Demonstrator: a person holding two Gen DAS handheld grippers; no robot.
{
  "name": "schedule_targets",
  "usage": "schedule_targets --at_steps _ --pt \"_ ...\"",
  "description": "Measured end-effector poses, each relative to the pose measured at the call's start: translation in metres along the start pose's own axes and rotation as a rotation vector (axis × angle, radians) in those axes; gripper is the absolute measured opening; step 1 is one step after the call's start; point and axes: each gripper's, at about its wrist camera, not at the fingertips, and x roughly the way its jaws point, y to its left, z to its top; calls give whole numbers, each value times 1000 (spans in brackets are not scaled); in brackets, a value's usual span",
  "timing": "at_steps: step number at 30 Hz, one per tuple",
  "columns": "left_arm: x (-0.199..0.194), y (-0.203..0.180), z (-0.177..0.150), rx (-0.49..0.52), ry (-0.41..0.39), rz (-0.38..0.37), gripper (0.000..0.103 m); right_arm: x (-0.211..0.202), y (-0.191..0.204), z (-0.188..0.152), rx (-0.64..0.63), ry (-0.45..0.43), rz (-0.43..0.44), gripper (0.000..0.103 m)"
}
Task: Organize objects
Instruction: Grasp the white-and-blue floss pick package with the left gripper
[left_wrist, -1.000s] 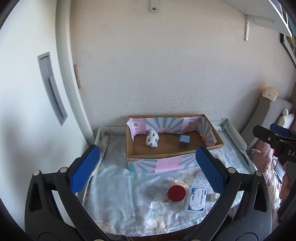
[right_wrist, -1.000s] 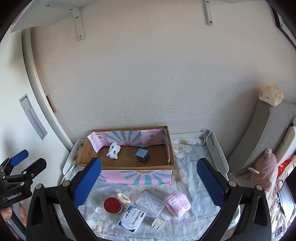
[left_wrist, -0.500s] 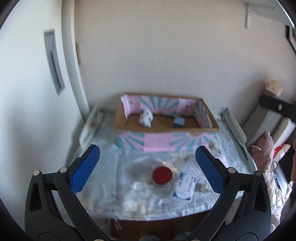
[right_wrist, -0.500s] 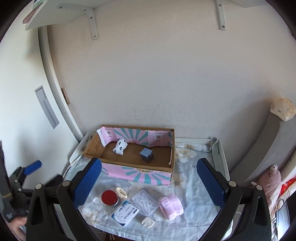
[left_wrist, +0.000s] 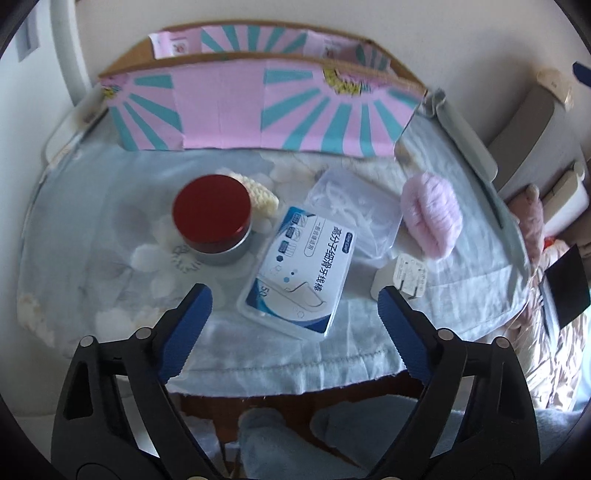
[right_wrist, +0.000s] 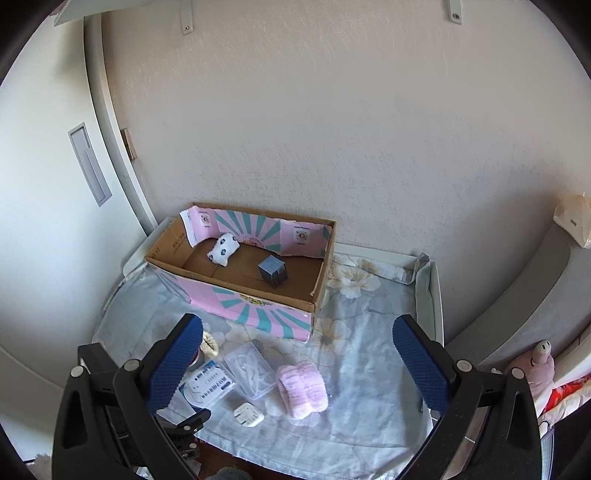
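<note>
Glossy red tin lid (left_wrist: 211, 208), clear plastic case (left_wrist: 356, 208), fluffy pink cloth (left_wrist: 434, 218)

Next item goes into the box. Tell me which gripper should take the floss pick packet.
Left. The left gripper hangs low and open just short of the floss pick packet, having just narrowed with nothing between its fingers. The right gripper sits higher and farther back.

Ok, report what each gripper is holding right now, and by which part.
Nothing is held. The left gripper, jaws just closing, hangs open above the white floss-pick box; the right gripper is open.
</note>
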Motion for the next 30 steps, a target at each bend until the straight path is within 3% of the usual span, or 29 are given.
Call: schedule_targets --at_steps 4,19,25,30 --pt "21 -8 3 57 42 26 76 2 -12 -6 0 15 13 103" --pt "44 -14 11 140 95 28 58 1 -23 -11 29 26 43 103" --pt "22 -10 18 114 52 -31 57 -5 -16 -8 40 11 50 103" --pt "-31 -4 33 90 -44 -69 56 -11 -11 -3 57 -9 60 103"
